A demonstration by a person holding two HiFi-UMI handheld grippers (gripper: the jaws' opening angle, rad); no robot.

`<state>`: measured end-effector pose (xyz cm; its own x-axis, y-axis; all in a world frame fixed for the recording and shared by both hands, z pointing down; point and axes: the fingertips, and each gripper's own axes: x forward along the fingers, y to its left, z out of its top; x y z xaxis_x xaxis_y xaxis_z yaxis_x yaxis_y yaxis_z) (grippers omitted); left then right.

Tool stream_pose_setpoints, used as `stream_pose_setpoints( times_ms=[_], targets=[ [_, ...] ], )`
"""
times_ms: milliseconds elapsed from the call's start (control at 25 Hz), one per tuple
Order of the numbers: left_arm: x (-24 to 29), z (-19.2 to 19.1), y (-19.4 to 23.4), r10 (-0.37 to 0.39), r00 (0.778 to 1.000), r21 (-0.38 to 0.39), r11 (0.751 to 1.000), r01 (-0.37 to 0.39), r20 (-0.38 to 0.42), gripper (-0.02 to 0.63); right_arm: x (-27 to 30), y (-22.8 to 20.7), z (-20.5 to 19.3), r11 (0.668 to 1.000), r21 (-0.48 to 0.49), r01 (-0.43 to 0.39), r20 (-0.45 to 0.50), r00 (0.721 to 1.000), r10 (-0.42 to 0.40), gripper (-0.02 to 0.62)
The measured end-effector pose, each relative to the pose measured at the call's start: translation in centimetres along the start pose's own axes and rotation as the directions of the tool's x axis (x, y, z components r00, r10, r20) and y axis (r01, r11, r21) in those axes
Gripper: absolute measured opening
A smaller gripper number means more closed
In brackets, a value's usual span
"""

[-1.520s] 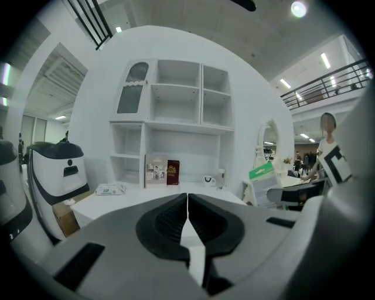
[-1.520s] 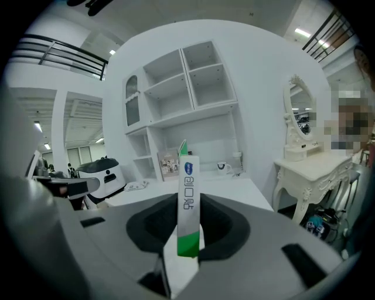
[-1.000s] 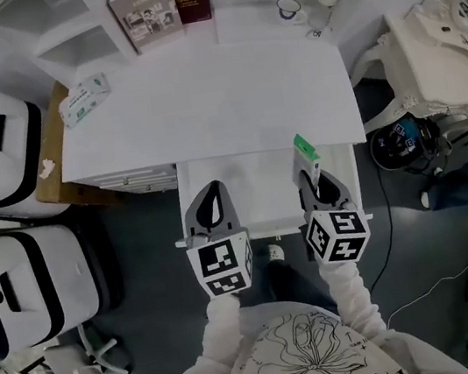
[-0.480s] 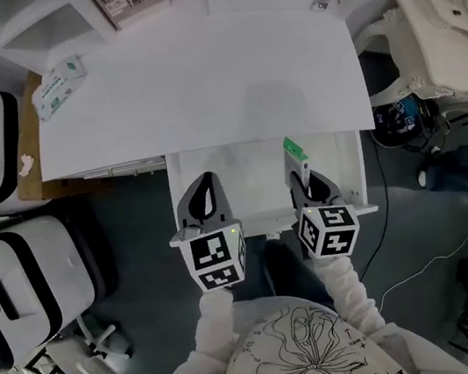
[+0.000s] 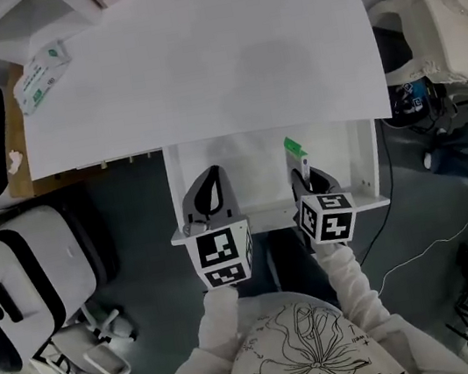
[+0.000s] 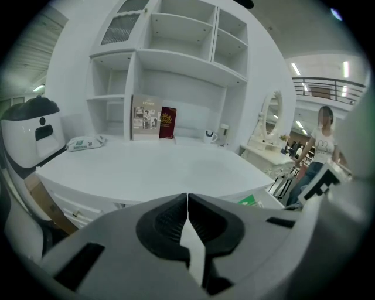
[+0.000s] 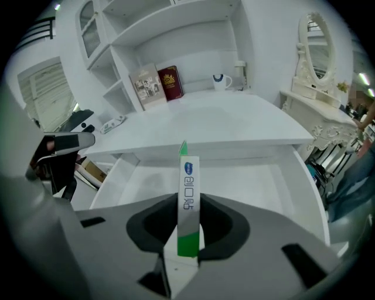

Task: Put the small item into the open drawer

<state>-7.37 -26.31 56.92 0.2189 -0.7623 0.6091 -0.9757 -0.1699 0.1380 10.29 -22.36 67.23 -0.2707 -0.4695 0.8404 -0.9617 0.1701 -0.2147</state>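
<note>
A slim white and green box (image 7: 188, 199) stands on edge between the jaws of my right gripper (image 7: 187, 234), which is shut on it. In the head view the box (image 5: 298, 157) sticks out ahead of the right gripper (image 5: 306, 178), over the right half of the open white drawer (image 5: 248, 163). My left gripper (image 5: 209, 196) hovers over the drawer's left front, shut and empty; its jaws (image 6: 187, 225) meet with nothing between them. The drawer (image 7: 246, 181) looks bare inside.
The white desk top (image 5: 196, 64) lies beyond the drawer, with a tissue pack (image 5: 38, 65) at its left edge. A book and a red booklet (image 7: 169, 83) lean on the shelf unit beside a mug (image 7: 218, 78). White machines (image 5: 20, 288) stand left; a dressing table (image 5: 452, 3) stands right.
The head view has shifted so desk and drawer sit higher in frame. Both grippers stay over the drawer's front; the right one still holds the box.
</note>
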Motion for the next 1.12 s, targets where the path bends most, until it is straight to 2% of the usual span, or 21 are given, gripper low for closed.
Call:
stream_pose_setpoints(
  times_ms=[240, 600, 1120],
  targets=[
    [1.6, -1.0, 1.2, 0.001, 0.999, -0.006, 1.0, -0.001, -0.04, 0.008, 3.1, -0.3, -1.1, 1.0, 0.014, 0.016, -0.11, 0.994, -0.014, 0.089],
    [3.3, -2.3, 2.4, 0.001, 0.997, 0.003, 1.0, -0.001, -0.081, 0.008, 6.4, -1.1, -2.4, 0.998, 0.028, 0.054, -0.206, 0.977, -0.047, 0.091],
    [3.5, -3.2, 2.7, -0.006, 0.995, 0.002, 1.0, 0.006, -0.099, 0.008, 7.9, -1.1, -3.1, 0.997, 0.043, 0.056, -0.223, 0.974, -0.045, 0.097]
  ],
)
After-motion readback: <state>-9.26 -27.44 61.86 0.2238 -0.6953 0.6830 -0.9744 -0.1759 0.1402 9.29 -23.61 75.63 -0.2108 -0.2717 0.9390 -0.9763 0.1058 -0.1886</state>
